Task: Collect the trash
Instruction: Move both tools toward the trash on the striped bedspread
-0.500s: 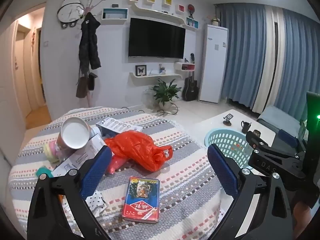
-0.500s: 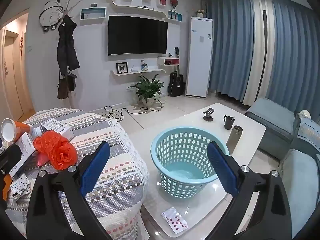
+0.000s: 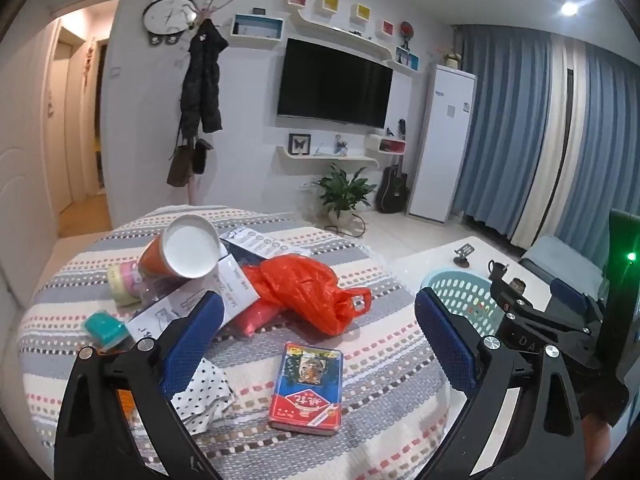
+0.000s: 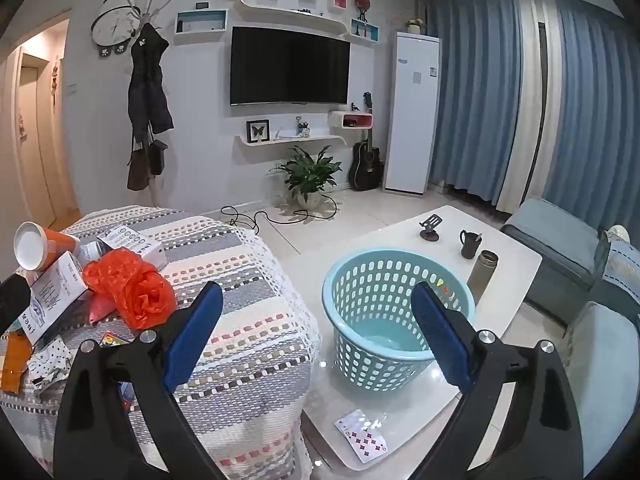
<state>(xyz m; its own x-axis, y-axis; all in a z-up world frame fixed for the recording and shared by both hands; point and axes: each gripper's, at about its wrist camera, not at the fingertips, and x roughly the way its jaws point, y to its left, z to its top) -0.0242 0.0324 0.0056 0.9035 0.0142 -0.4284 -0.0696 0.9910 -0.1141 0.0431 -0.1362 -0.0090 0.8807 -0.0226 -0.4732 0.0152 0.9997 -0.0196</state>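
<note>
Basket [image 4: 372, 280] right of trash-strewn sofa [image 4: 248, 280]

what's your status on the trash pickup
Left gripper and right gripper open, empty. Trash pile untouched on striped cover. Basket empty, path clear.

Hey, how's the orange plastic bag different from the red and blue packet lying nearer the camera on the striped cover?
The orange plastic bag is crumpled and puffy, while the red and blue packet lies flat and rectangular. The bag is one plain colour; the packet carries a printed picture and label. The bag lies against the boxes and cup; the packet lies alone, nearer the left gripper. Both rest on the striped cover, ungripped.
</note>
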